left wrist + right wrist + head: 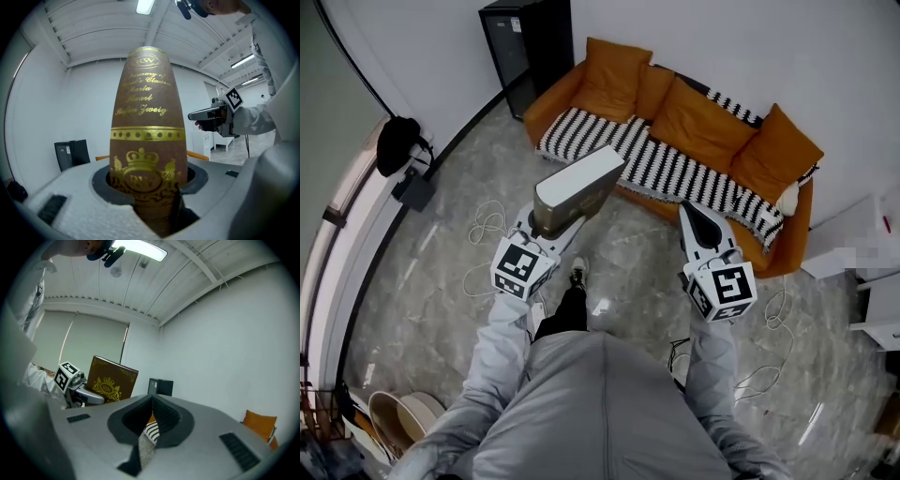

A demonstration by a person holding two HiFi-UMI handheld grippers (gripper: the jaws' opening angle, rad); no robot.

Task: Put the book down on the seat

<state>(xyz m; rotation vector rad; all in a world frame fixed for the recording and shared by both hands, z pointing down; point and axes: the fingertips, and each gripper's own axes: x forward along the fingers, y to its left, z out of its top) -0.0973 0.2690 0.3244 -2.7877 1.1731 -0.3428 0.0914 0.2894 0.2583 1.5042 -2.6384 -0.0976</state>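
A thick brown book (581, 187) with gold lettering is held upright, and my left gripper (551, 225) is shut on its lower end. In the left gripper view its spine (147, 140) fills the middle, wedged between the jaws. My right gripper (692, 214) is held level beside it, shut and empty; its tips meet in the right gripper view (151, 401). That view also shows the book (112, 380) at the left. The orange sofa (727, 122), its seat under a black-and-white striped blanket (675, 173), stands on the floor just ahead of both grippers.
Orange cushions (614, 75) line the sofa's back. A black cabinet (525, 47) stands at its left end. Loose white cables (487, 225) lie on the marble floor. White furniture (862, 253) is at the right, a black bag (397, 141) at the left wall.
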